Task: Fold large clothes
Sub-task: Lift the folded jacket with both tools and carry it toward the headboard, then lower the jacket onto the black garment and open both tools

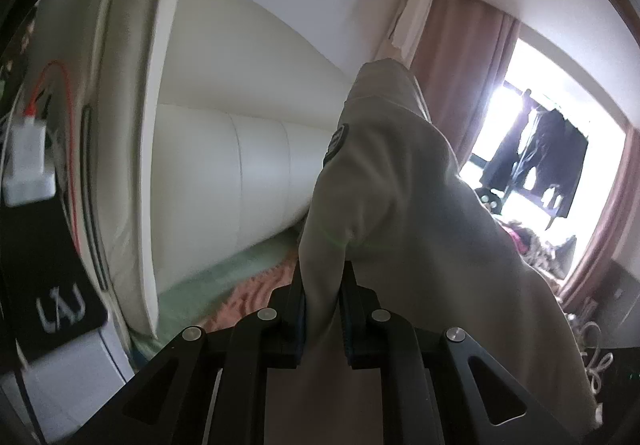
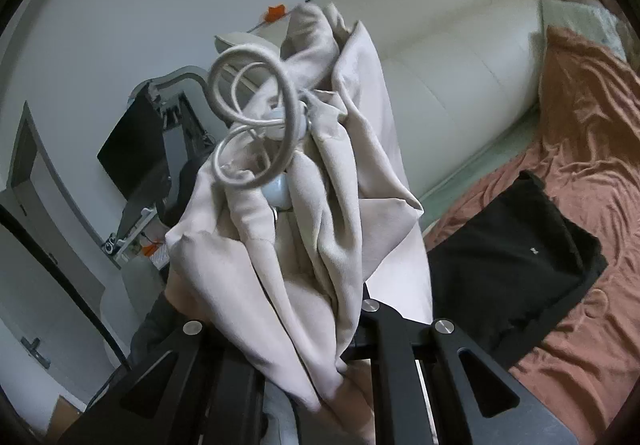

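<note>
the left gripper (image 1: pixel 323 285) is pinching a fold of the beige garment (image 1: pixel 400 185), which is hanging up in front of the white headboard (image 1: pixel 240 149). the right gripper (image 2: pixel 320 309) is clamping another bunch of the same cloth, its drawstring (image 2: pixel 256 113) looping loose above. a folded black garment (image 2: pixel 508 265) is lying on the pink bedspread (image 2: pixel 592 149) beside it.

One beige garment (image 1: pixel 404 181) in my two grippers (image 1: pixel 323 285) (image 2: pixel 320 309), one black folded garment (image 2: pixel 508 261), one bed (image 2: pixel 592 117), one curled drawcord (image 2: pixel 256 117).
</note>
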`<action>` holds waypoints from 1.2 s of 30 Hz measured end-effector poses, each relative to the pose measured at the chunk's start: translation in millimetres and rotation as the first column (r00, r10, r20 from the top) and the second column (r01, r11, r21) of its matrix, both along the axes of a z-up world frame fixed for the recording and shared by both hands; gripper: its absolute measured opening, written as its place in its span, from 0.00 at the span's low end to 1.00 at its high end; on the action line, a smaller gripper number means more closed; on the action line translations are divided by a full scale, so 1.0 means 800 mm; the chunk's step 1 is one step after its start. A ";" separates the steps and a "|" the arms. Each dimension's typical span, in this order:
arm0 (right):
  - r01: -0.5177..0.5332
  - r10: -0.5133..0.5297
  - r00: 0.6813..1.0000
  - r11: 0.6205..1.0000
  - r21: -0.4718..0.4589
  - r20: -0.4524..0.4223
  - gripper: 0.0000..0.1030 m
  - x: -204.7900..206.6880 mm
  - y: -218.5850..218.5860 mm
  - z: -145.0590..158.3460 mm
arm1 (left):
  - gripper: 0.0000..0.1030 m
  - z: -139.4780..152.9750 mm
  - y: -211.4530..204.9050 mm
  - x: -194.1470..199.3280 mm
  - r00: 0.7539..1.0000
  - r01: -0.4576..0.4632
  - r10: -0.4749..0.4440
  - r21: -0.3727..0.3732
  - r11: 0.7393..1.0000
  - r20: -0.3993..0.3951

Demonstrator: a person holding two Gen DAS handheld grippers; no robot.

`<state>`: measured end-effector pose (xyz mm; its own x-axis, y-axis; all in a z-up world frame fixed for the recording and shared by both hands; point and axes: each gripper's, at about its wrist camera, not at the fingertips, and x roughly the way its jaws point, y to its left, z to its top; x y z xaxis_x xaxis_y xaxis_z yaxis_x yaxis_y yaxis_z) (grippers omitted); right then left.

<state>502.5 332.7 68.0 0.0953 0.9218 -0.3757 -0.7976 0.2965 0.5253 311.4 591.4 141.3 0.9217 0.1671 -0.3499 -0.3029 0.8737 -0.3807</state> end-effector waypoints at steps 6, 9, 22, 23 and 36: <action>-0.007 0.008 0.998 1.000 0.010 -0.069 0.07 0.065 0.044 -0.020 | 0.14 -0.009 0.017 0.060 0.998 -0.026 0.029 0.042 0.999 -0.051; 0.027 -0.026 0.994 1.000 0.006 -0.109 0.07 0.101 0.047 -0.037 | 0.14 -0.030 0.028 0.091 0.995 -0.038 0.040 0.019 0.999 -0.091; 0.233 -0.230 0.935 0.972 -0.024 -0.270 0.07 0.197 0.010 -0.126 | 0.27 -0.104 0.005 0.195 0.968 -0.072 0.091 0.091 0.993 -0.234; 0.250 -0.250 0.926 0.968 -0.039 -0.282 0.07 0.201 0.007 -0.135 | 0.29 -0.105 0.003 0.194 0.964 -0.096 0.117 0.099 0.990 -0.238; 0.409 -0.485 0.777 0.873 -0.265 -0.400 0.67 0.216 -0.024 -0.200 | 0.32 -0.200 -0.032 0.087 0.915 -0.056 0.057 0.015 0.998 -0.398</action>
